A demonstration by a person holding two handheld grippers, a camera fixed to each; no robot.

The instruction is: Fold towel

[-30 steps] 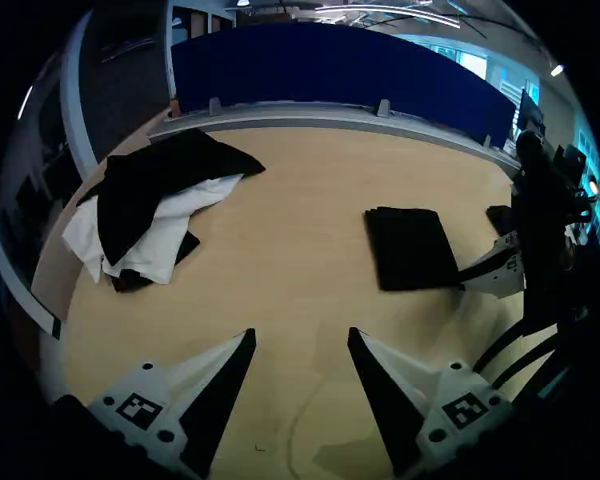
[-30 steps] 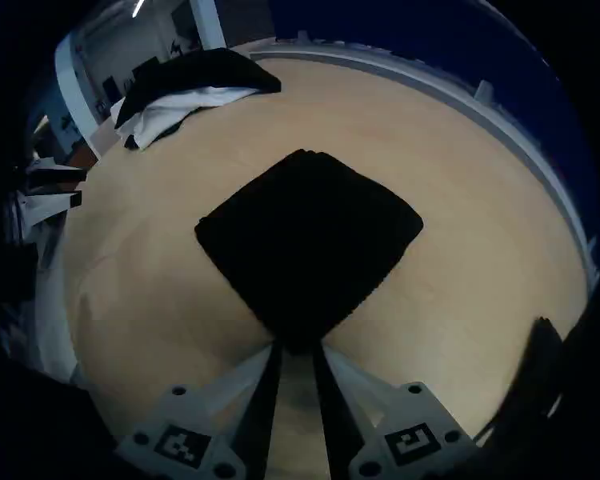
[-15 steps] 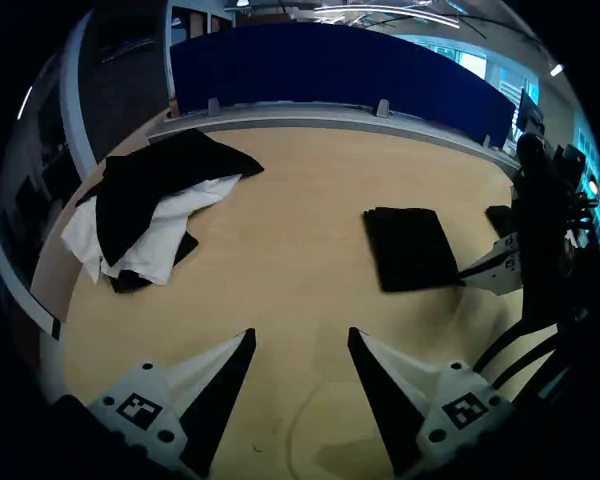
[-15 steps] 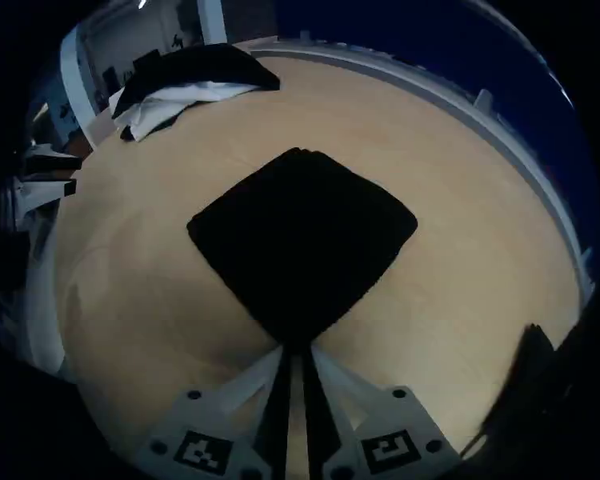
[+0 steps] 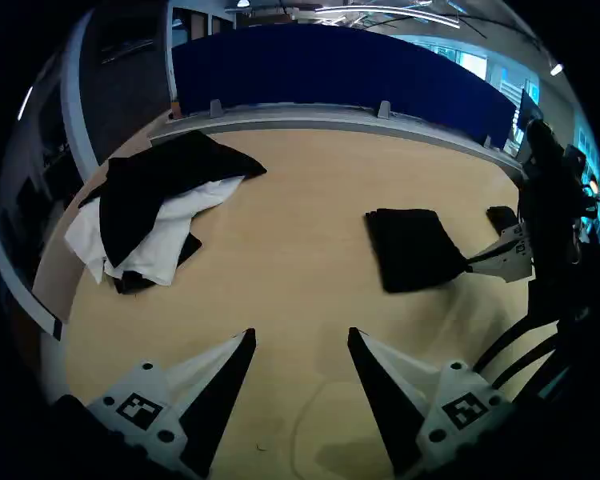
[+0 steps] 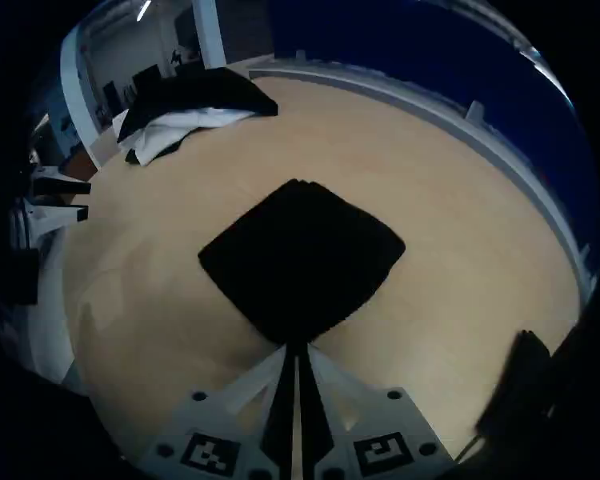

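Observation:
A folded black towel [image 5: 410, 246] lies flat on the light wooden table [image 5: 300, 176], right of centre. In the right gripper view the same towel [image 6: 304, 260] sits as a diamond just ahead of my right gripper [image 6: 296, 352], whose fingers are shut on its near corner. From the left gripper view, that right gripper [image 5: 500, 258] reaches in from the right edge, and the corner is drawn to a point at its tips. My left gripper [image 5: 300, 336] hovers open over bare table, well short of the towel.
A heap of black and white towels [image 5: 152, 204] lies at the table's far left, also seen as a heap [image 6: 188, 108] in the right gripper view. A blue partition [image 5: 332, 68] runs along the far edge. A person's dark sleeve [image 5: 552, 208] stands at the right.
My right gripper's fingers have closed together on the towel's near corner and drawn back a little. The left gripper has stayed almost still.

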